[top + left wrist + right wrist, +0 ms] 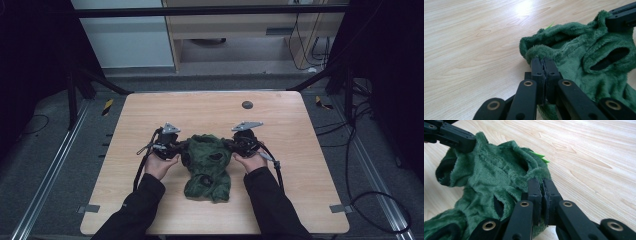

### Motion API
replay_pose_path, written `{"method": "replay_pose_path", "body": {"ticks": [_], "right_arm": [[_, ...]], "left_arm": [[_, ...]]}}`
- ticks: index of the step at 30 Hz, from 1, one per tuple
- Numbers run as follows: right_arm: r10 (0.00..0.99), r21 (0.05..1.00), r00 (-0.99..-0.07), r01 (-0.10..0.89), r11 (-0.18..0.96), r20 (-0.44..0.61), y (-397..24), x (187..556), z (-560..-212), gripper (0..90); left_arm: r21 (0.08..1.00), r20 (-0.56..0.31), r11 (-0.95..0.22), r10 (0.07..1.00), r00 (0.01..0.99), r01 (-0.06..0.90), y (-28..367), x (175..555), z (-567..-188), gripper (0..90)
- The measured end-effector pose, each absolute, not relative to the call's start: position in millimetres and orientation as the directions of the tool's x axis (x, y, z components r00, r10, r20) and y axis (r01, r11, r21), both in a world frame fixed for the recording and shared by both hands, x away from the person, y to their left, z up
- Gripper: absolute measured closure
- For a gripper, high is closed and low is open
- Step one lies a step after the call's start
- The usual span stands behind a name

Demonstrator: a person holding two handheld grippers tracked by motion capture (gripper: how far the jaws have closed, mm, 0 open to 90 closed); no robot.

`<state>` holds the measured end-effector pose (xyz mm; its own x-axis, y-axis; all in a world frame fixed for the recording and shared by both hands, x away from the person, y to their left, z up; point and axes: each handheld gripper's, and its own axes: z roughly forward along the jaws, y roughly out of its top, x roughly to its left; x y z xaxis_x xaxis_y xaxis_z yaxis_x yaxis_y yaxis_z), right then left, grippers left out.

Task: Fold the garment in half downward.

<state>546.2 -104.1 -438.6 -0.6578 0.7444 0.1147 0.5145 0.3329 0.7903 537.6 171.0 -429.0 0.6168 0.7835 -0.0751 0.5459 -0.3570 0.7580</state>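
A dark green plush garment point(207, 165) with black-lined holes lies mid-table, its top edge lifted between both hands. My left gripper point(183, 147) is shut on the garment's left upper edge; in the left gripper view its jaws point(544, 62) pinch the fuzzy hem point(537, 51). My right gripper point(231, 144) is shut on the right upper edge, and in the right gripper view its jaws point(542, 182) clamp the green fabric point(499, 177). The other gripper's black jaw point(456, 137) shows at the garment's far corner. The lower part of the garment rests on the table.
The light wooden table point(150, 110) has a small dark round disc point(247, 105) near its far edge. Cables trail from both grippers toward the front. Black frame bars and floor cables surround the table.
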Motion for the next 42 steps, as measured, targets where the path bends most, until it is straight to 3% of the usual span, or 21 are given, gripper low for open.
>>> {"method": "replay_pose_path", "body": {"ticks": [42], "right_arm": [[0.642,0.814,-0.764,0.411,0.41,0.062,-111.5,475.4,-436.1,85.8]], "left_arm": [[0.762,-0.088,-0.393,0.724,0.684,0.515,179.0,467.6,-428.7,88.5]]}}
